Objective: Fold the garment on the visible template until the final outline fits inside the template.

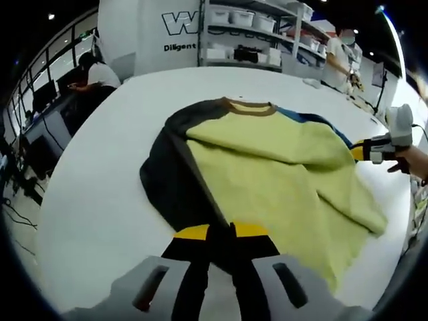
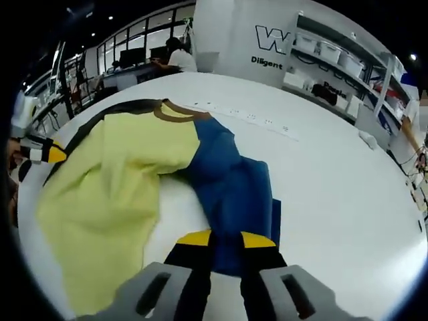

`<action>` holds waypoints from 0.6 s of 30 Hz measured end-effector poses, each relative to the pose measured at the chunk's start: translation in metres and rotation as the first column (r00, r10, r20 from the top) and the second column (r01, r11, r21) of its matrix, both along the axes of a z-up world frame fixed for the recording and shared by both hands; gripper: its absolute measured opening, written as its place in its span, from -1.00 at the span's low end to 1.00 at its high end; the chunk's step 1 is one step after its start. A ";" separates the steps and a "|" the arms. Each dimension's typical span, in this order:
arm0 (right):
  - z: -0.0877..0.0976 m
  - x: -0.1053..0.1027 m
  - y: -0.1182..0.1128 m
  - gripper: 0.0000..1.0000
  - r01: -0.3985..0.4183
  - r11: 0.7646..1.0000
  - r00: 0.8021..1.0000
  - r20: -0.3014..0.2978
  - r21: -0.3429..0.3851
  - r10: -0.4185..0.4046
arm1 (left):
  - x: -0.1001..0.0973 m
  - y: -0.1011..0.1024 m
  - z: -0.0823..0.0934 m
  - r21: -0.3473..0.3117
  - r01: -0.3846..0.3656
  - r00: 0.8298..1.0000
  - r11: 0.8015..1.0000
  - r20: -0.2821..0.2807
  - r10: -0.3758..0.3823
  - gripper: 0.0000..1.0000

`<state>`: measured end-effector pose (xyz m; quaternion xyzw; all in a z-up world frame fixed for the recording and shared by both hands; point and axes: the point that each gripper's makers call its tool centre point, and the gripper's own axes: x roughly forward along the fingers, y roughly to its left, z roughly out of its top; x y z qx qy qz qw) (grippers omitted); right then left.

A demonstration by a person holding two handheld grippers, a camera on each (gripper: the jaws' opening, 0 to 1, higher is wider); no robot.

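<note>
Two tongs flank a garment point(image 1: 267, 167) spread on the white counter point(image 1: 100, 200): left tongs point(image 1: 221, 231) pinch its dark edge, right tongs point(image 2: 224, 237) pinch the blue sleeve point(image 2: 234, 194). Soft, light knit, likely to sag and slide; best gripped at hems and corners

Garment point(image 1: 267, 160) spread on table point(image 1: 100, 200), shelves point(image 1: 257, 30) behind (far side)
</note>
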<state>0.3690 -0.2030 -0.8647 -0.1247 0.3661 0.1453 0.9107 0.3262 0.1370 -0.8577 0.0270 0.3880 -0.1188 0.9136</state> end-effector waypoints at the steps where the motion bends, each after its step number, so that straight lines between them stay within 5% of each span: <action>1: 0.000 0.000 -0.001 -0.95 -0.002 1.000 1.000 0.002 -0.007 0.002 | 0.000 0.000 0.000 -0.008 -0.001 1.000 1.000 0.002 0.002 -0.92; 18: 0.018 -0.002 -0.022 -1.00 0.070 0.997 0.997 0.015 0.021 -0.071 | -0.010 0.022 0.022 -0.019 -0.009 1.000 1.000 0.022 0.009 -0.93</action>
